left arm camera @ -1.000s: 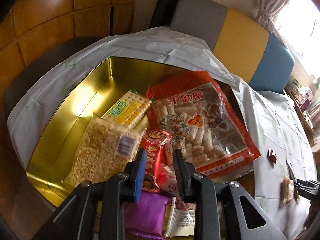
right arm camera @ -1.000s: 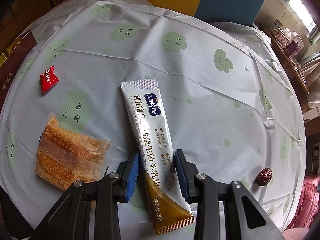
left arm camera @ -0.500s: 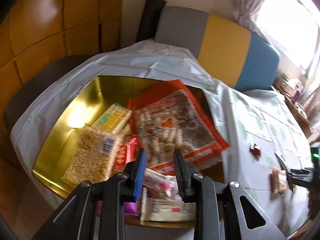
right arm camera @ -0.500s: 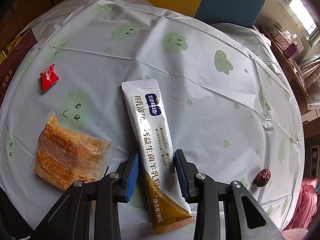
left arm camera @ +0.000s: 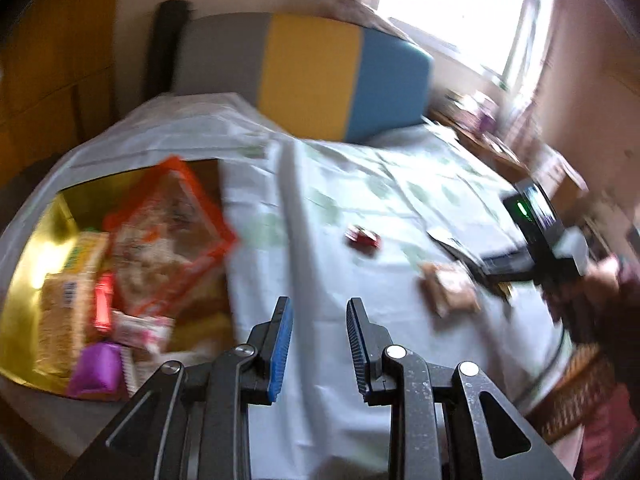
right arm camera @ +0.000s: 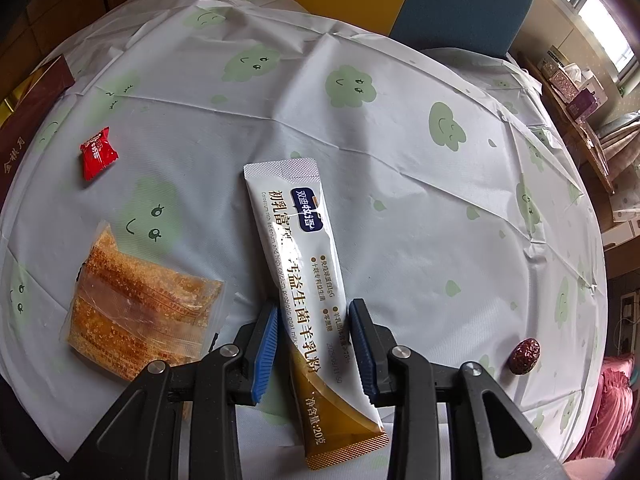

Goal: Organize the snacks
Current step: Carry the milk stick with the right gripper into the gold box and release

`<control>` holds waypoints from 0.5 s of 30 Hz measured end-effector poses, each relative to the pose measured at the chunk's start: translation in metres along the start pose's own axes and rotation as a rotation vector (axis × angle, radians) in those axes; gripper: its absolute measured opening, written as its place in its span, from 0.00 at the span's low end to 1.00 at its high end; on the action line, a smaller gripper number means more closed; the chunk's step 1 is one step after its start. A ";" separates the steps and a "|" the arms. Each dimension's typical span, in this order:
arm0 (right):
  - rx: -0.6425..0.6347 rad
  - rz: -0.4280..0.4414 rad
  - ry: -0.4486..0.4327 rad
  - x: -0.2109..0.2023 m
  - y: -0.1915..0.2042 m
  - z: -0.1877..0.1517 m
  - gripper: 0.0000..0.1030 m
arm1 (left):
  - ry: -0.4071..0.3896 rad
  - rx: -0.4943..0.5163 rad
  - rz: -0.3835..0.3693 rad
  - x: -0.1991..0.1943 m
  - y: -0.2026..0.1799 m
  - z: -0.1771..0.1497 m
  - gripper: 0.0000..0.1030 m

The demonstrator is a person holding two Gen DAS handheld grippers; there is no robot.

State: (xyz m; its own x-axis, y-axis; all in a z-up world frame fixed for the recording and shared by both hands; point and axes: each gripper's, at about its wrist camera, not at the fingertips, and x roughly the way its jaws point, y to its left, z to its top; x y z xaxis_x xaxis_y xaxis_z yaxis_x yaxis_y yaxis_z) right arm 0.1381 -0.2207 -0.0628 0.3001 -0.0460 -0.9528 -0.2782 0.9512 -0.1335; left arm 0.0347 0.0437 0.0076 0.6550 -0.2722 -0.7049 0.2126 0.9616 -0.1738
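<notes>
The gold tin [left arm camera: 32, 236] sits at the table's left and holds several snack packs, among them a large red-edged bag [left arm camera: 168, 236]. My left gripper [left arm camera: 318, 336] is open and empty over the tablecloth, right of the tin. My right gripper [right arm camera: 312, 340] is open with its jaws on either side of a long white and gold powder sachet [right arm camera: 304, 256] that lies flat. A clear-wrapped brown cake [right arm camera: 136, 312] lies left of it; it also shows in the left wrist view [left arm camera: 448, 292]. A small red candy [right arm camera: 97, 152] lies further left. A red date [right arm camera: 526, 356] lies at the right.
The round table has a white cloth with green faces [right arm camera: 400, 160]. A chair with grey, yellow and blue panels [left arm camera: 320, 76] stands behind it. A brown box edge [right arm camera: 28, 104] shows at the left. The right gripper's body [left arm camera: 536, 236] and the hand holding it show in the left wrist view.
My left gripper has swung right, from over the tin's snacks to over the bare cloth; its view is blurred. My right gripper has not moved.
</notes>
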 end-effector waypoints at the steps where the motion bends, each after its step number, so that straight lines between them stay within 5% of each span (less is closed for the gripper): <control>1: 0.000 -0.001 0.000 0.000 0.000 0.000 0.34 | 0.011 0.022 -0.016 0.004 -0.008 -0.005 0.28; 15: 0.010 -0.003 -0.001 -0.004 0.003 0.001 0.30 | 0.120 0.127 -0.046 0.055 -0.042 -0.057 0.27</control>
State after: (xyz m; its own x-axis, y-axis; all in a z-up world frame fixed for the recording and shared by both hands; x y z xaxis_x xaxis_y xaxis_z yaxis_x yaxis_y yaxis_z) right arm 0.1366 -0.2174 -0.0593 0.3016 -0.0491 -0.9522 -0.2681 0.9540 -0.1341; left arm 0.0202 -0.0094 -0.0629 0.5534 -0.3019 -0.7763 0.3349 0.9340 -0.1245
